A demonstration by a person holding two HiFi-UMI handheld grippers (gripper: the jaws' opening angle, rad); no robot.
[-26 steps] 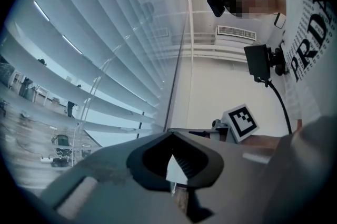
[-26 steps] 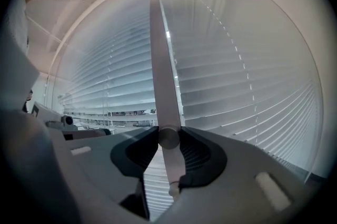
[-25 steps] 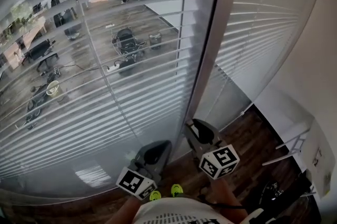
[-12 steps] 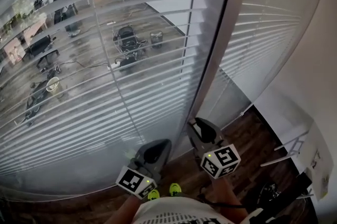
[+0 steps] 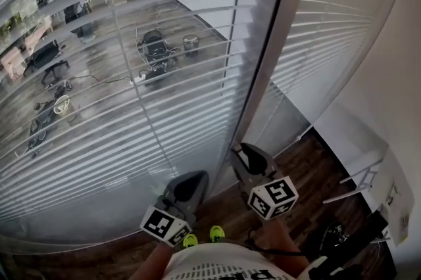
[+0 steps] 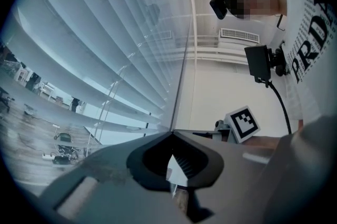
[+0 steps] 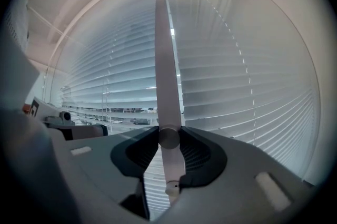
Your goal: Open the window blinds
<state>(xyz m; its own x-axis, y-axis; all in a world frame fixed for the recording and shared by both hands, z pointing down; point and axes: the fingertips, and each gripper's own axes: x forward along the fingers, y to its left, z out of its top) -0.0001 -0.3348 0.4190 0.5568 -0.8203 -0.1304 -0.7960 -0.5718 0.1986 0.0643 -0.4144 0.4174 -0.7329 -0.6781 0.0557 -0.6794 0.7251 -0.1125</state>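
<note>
White slatted blinds (image 5: 131,81) cover the big window in the head view, their slats tilted so the room beyond shows through. A second blind (image 5: 329,55) hangs to the right of the dark mullion (image 5: 263,75). My right gripper (image 5: 241,151) is held level at the mullion's foot. In the right gripper view it (image 7: 168,136) is shut on the blinds' pale tilt wand (image 7: 164,70), whose holed end hangs below the jaws. My left gripper (image 5: 196,176) sits beside it, jaws together (image 6: 171,133). A thin line (image 6: 180,33) rises from its tips; whether it is held I cannot tell.
Dark wooden floor (image 5: 309,173) runs below the window. A white rack (image 5: 368,177) and dark gear (image 5: 342,239) stand at the lower right. Green shoes (image 5: 217,233) show at my feet. Through the glass lie chairs and desks (image 5: 154,48) on a lower floor.
The head view has drifted slightly. Both grippers stay where they were, and the slats keep the same tilt.
</note>
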